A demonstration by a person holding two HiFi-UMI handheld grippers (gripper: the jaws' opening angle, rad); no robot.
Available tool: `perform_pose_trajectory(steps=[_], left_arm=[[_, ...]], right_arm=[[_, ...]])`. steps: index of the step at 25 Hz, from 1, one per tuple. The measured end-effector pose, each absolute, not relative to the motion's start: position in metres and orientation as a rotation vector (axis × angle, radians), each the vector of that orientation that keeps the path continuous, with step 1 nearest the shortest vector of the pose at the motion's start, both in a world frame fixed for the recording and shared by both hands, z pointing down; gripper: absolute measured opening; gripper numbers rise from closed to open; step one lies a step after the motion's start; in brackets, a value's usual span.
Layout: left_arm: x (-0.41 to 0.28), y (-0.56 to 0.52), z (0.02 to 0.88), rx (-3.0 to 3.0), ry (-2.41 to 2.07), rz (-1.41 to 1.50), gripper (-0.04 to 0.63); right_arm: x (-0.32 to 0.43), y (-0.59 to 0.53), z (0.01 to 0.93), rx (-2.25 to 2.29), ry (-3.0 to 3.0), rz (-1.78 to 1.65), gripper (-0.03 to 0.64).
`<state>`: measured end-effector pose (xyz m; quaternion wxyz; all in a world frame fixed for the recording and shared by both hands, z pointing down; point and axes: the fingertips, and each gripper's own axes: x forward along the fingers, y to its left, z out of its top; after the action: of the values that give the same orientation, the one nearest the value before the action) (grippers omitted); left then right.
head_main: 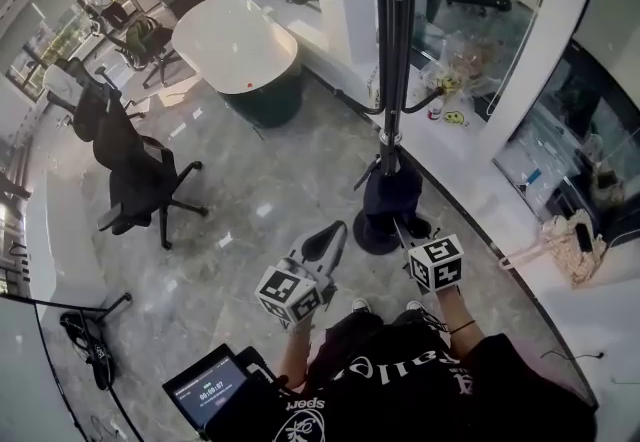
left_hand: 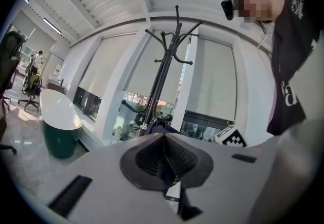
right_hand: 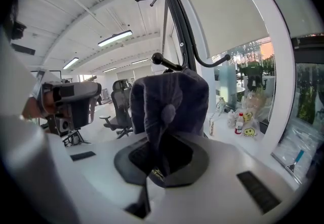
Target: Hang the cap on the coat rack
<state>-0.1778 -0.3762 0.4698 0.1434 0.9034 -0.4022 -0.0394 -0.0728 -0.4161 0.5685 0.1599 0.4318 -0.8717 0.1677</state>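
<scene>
The black coat rack (head_main: 392, 50) stands straight ahead, its round base (head_main: 372, 234) on the marble floor. A dark navy cap (head_main: 388, 192) hangs low beside the pole, just above the base. My right gripper (head_main: 404, 226) is shut on it. In the right gripper view the cap (right_hand: 169, 101) stands up out of the right gripper (right_hand: 161, 159), its top button toward the camera, with the rack's hooks (right_hand: 174, 20) behind. My left gripper (head_main: 325, 240) is a little to the left of the cap, jaws shut with nothing seen held. From the left gripper (left_hand: 164, 159) the rack (left_hand: 164, 66) rises ahead.
A white oval tub on a dark green base (head_main: 240, 50) sits at the back left, and a black office chair (head_main: 135, 175) at the left. A window ledge with small bottles (head_main: 450, 100) runs behind the rack. A tablet (head_main: 207, 388) is near my left side, and a woven bag (head_main: 570, 245) lies at the right.
</scene>
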Motion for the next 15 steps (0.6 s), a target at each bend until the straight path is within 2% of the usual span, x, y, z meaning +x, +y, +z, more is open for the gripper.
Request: perform_pose_trajectory(steps=[11, 12, 14, 15], left_arm=[[-0.179, -0.375, 0.475, 2.644, -1.062, -0.093, 0.005], [-0.177, -0.374, 0.475, 2.647, -1.053, -0.092, 0.005], [-0.174, -0.374, 0.474, 2.654, -1.035, -0.091, 0.005], [-0.173, -0.373, 0.474, 2.657, -1.027, -0.091, 0.005]], right_arm=[[-0.067, -0.425, 0.576, 1.35, -2.482, 0.526, 0.032], [-0.066, -0.423, 0.575, 1.344, -2.489, 0.536, 0.05], [-0.067, -0.42, 0.572, 1.331, -2.505, 0.558, 0.163], [-0.066, -0.419, 0.57, 1.33, -2.511, 0.563, 0.181]])
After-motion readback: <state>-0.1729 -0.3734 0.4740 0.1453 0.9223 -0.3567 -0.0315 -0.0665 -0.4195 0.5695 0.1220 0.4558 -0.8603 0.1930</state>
